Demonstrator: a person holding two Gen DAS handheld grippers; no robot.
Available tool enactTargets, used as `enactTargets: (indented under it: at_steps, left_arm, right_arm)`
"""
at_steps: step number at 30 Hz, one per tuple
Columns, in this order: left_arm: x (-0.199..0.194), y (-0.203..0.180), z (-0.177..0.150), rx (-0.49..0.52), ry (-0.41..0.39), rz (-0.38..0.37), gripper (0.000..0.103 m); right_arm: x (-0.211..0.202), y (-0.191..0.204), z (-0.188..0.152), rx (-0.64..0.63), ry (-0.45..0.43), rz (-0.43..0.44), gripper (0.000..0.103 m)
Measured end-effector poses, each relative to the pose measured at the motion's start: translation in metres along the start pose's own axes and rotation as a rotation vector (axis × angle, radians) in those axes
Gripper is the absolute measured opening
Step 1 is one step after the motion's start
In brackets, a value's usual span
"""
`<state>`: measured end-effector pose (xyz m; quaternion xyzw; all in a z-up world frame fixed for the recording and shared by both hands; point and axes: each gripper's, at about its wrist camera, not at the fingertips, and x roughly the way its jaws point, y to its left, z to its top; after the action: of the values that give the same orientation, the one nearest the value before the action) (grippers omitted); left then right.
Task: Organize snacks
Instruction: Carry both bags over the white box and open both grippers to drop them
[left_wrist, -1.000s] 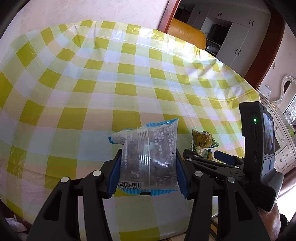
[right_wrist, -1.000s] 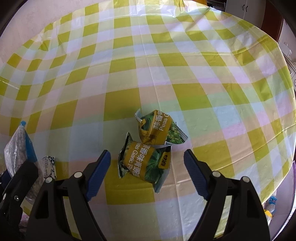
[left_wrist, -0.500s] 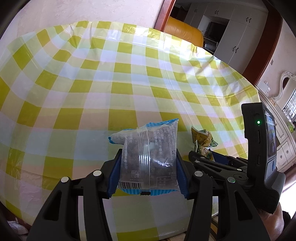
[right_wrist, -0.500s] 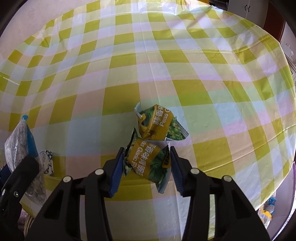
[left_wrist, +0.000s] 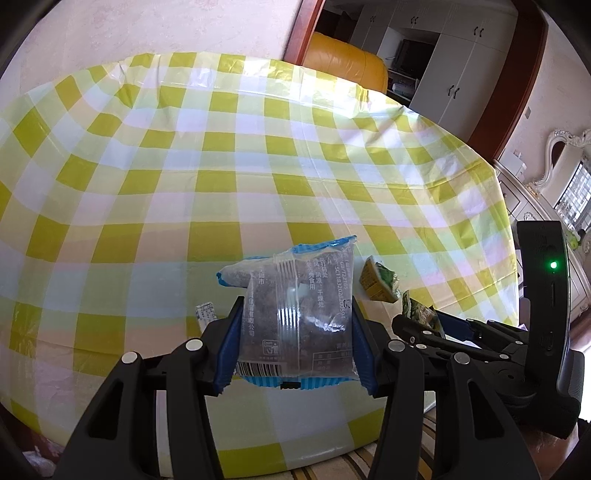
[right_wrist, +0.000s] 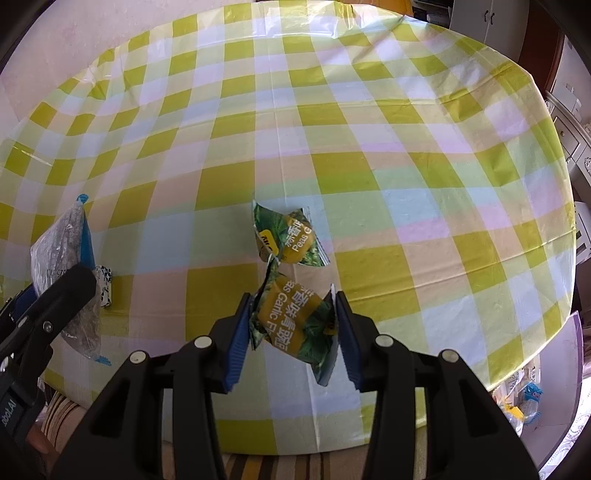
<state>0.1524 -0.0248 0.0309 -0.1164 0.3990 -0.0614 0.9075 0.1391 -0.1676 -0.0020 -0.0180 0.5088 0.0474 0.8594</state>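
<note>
My left gripper (left_wrist: 295, 332) is shut on a clear snack packet with blue edges (left_wrist: 295, 317), held above the near edge of the checked table; the packet also shows at the left of the right wrist view (right_wrist: 62, 266). My right gripper (right_wrist: 291, 325) is shut on a yellow-green garlic pea packet (right_wrist: 295, 321), lifted a little off the table. A second pea packet (right_wrist: 291, 240) lies on the cloth just beyond it, and shows in the left wrist view (left_wrist: 380, 282). A small white packet (right_wrist: 105, 286) lies near the left gripper.
The round table has a yellow-green checked cloth (right_wrist: 332, 110). More snack packets (right_wrist: 524, 398) lie below the table's right edge. An orange sofa (left_wrist: 347, 62) and white cabinets (left_wrist: 454, 66) stand beyond the table's far side.
My right gripper closed on the near pea packet and lifted it slightly off the table. My left gripper kept hold of the clear packet and rose a little.
</note>
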Motion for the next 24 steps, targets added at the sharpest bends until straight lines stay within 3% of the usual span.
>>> enactTargets:
  at_steps: [11,24]
  left_arm:
    - [-0.001,-0.054,-0.007,0.090,0.024,-0.085,0.051]
    - [0.010,-0.141,-0.024,0.234,0.106,-0.227,0.051]
  right_arm:
    - [-0.028,-0.050,-0.017,0.039,-0.017,-0.042,0.044]
    - [-0.051,-0.145,-0.043,0.162,-0.029,-0.154,0.044]
